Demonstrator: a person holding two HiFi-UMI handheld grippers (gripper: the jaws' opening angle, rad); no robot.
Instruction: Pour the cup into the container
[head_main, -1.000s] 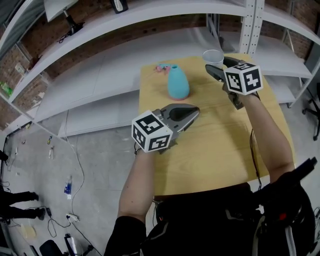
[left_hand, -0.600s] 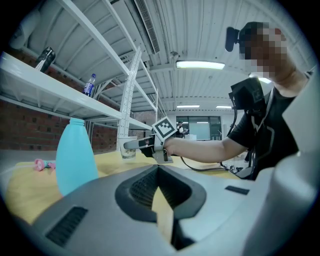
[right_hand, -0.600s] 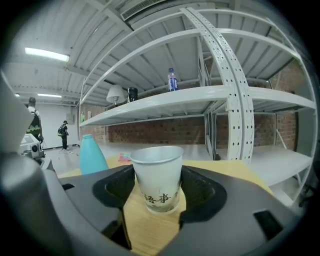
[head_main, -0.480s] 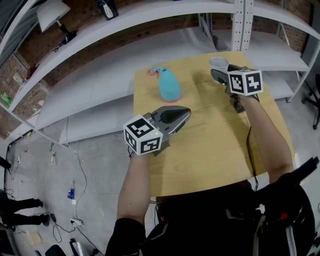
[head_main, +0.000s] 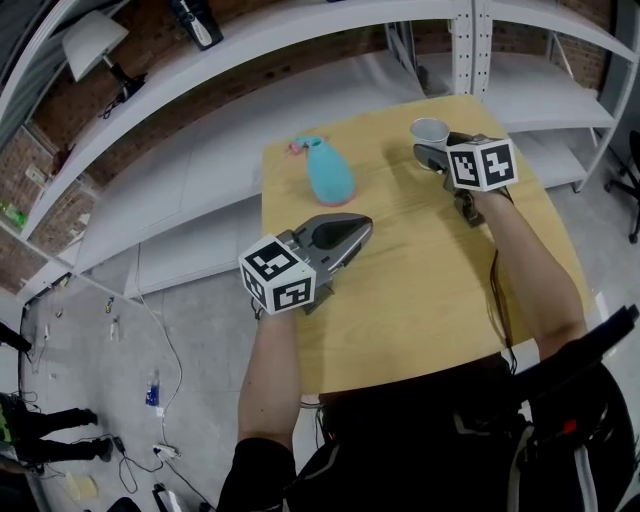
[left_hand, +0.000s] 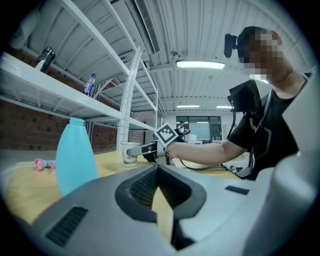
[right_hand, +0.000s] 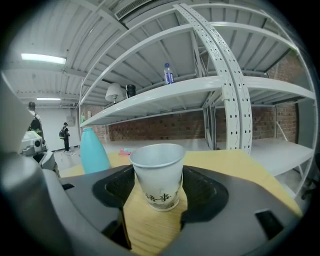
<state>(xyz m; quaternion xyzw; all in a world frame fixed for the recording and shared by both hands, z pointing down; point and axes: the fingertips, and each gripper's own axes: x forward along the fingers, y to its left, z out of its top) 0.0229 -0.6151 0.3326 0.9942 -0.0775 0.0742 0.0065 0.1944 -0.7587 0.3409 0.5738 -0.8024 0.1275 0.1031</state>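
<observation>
The cup (right_hand: 157, 174) stands upright on the table (head_main: 430, 290), right between the fingers of the right gripper (head_main: 428, 152); those fingers stand wide apart, one on each side of the cup's wall, close to it but not seen pressing it; the cup is white with dark print near its base, and its inside cannot be made out; the bottle (head_main: 328, 172), pale blue and upright, stands well to the left of those fingers and a little beyond the tips of the left gripper (head_main: 360, 226); the left gripper's fingers are closed together at the tips with nothing between them, only bare wood showing below; a small pink thing (head_main: 297, 146) lies on the far side of the bottle from them.
</observation>
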